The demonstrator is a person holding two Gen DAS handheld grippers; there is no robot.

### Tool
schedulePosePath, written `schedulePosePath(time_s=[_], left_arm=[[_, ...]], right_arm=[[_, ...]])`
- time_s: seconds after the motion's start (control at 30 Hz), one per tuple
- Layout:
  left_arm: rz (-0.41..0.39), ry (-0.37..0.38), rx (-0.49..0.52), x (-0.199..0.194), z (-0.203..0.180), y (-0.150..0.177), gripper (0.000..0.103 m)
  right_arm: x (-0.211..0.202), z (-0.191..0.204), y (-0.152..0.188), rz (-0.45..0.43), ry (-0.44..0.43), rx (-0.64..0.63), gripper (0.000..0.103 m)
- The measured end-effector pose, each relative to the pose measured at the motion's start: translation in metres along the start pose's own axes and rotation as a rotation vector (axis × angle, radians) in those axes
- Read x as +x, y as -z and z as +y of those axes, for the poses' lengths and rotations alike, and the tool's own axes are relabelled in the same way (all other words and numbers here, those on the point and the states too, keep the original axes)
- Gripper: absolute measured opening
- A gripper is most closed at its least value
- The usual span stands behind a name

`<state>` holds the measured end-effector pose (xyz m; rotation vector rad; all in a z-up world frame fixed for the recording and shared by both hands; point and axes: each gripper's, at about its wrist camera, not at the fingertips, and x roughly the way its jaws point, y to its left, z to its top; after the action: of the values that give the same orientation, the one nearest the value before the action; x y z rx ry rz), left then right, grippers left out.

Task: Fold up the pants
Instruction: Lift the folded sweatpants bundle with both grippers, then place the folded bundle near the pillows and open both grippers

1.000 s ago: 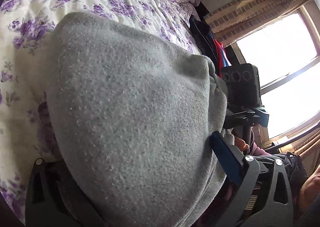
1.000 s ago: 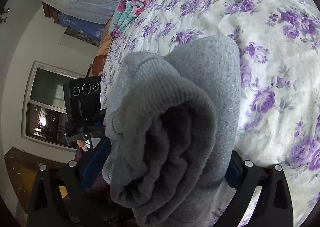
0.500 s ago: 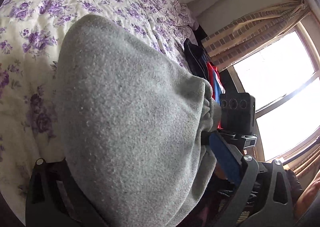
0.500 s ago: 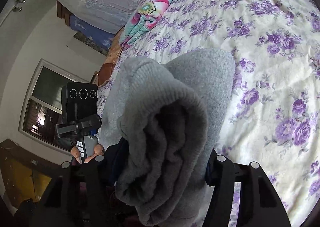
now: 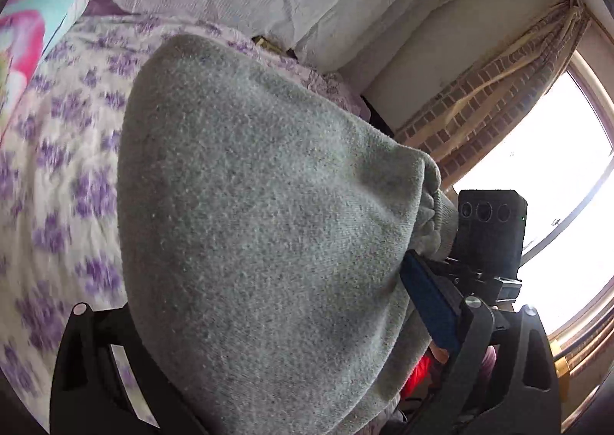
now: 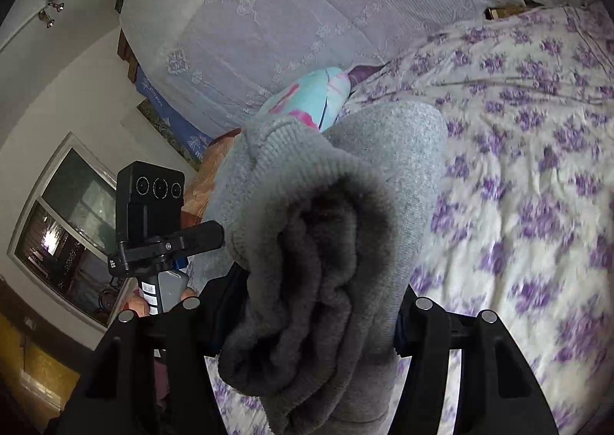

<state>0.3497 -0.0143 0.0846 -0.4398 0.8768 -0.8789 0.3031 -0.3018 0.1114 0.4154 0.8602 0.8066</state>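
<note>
Left hand-held gripper [image 5: 268, 358]: fingers clamped on a broad grey bundle, the pants [image 5: 261, 227], filling the frame's centre. Right hand-held gripper [image 6: 307, 323]: closed on the same pants [image 6: 326, 243], here a thick, multi-layered roll end with ribbed band showing. Bundle looks lifted clear of the floral bed [image 6: 518, 128], which lies blurred at right. Judgement: folding appears mostly done, several layers already stacked. Left: set bundle down on the bed, release, perhaps flatten.
</note>
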Motion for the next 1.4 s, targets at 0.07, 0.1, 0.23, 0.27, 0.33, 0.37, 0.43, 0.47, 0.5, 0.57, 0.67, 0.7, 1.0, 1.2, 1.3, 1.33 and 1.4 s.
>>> schedulePosePath(time_s=[0.07, 0.1, 0.23, 0.27, 0.33, 0.37, 0.43, 0.47, 0.5, 0.57, 0.67, 0.7, 1.0, 1.2, 1.3, 1.33, 1.4], left_arm=[[-0.025, -0.019, 0.001, 0.017, 0.012, -0.043, 0.095], [-0.027, -0.032, 0.004, 0.028, 0.022, -0.062, 0.095], [-0.014, -0.032, -0.085, 0.078, 0.082, -0.110, 0.095], [-0.010, -0.042, -0.106, 0.092, 0.098, -0.116, 0.095], [-0.009, -0.069, -0.147, 0.119, 0.129, -0.128, 0.095], [-0.002, -0.085, -0.168, 0.133, 0.144, -0.131, 0.095], [0.031, -0.125, -0.210, 0.160, 0.175, -0.128, 0.095], [0.055, -0.157, -0.239, 0.172, 0.190, -0.122, 0.095], [0.067, -0.192, -0.255, 0.181, 0.201, -0.116, 0.095], [0.041, -0.152, -0.243, 0.175, 0.203, -0.113, 0.096], [0.039, -0.160, -0.225, 0.147, 0.192, -0.117, 0.096], [0.025, -0.158, -0.224, 0.131, 0.184, -0.117, 0.096], [-0.184, -0.257, 0.071, -0.027, -0.002, -0.021, 0.098], [-0.254, -0.511, 0.277, -0.068, -0.126, 0.140, 0.098], [-0.299, -0.616, 0.334, -0.071, -0.163, 0.204, 0.098], [-0.317, -0.630, 0.347, -0.073, -0.170, 0.223, 0.098], [-0.336, -0.663, 0.340, -0.075, -0.177, 0.254, 0.098]], right_arm=[[0.018, -0.021, -0.040, -0.011, 0.008, 0.011, 0.062], [0.029, -0.034, -0.057, -0.013, 0.017, 0.019, 0.062], [0.086, -0.093, -0.101, 0.001, 0.059, 0.082, 0.062], [0.100, -0.108, -0.106, 0.003, 0.069, 0.096, 0.062], [0.129, -0.134, -0.113, -0.001, 0.096, 0.111, 0.062], [0.144, -0.150, -0.114, 0.003, 0.101, 0.134, 0.064], [0.176, -0.186, -0.108, 0.033, 0.125, 0.203, 0.069], [0.191, -0.203, -0.101, 0.059, 0.163, 0.237, 0.074], [0.197, -0.213, -0.094, 0.054, 0.177, 0.253, 0.076], [0.189, -0.214, -0.089, 0.009, 0.131, 0.240, 0.079], [0.161, -0.199, -0.096, -0.008, 0.184, 0.211, 0.079], [0.143, -0.191, -0.099, -0.040, 0.206, 0.195, 0.079], [-0.041, -0.041, -0.024, -0.193, 0.286, -0.018, 0.099], [-0.104, 0.058, 0.131, -0.290, 0.404, -0.195, 0.099], [-0.111, 0.079, 0.197, -0.354, 0.420, -0.203, 0.099], [-0.111, 0.084, 0.215, -0.367, 0.406, -0.206, 0.099], [-0.106, 0.089, 0.244, -0.371, 0.416, -0.215, 0.099]])
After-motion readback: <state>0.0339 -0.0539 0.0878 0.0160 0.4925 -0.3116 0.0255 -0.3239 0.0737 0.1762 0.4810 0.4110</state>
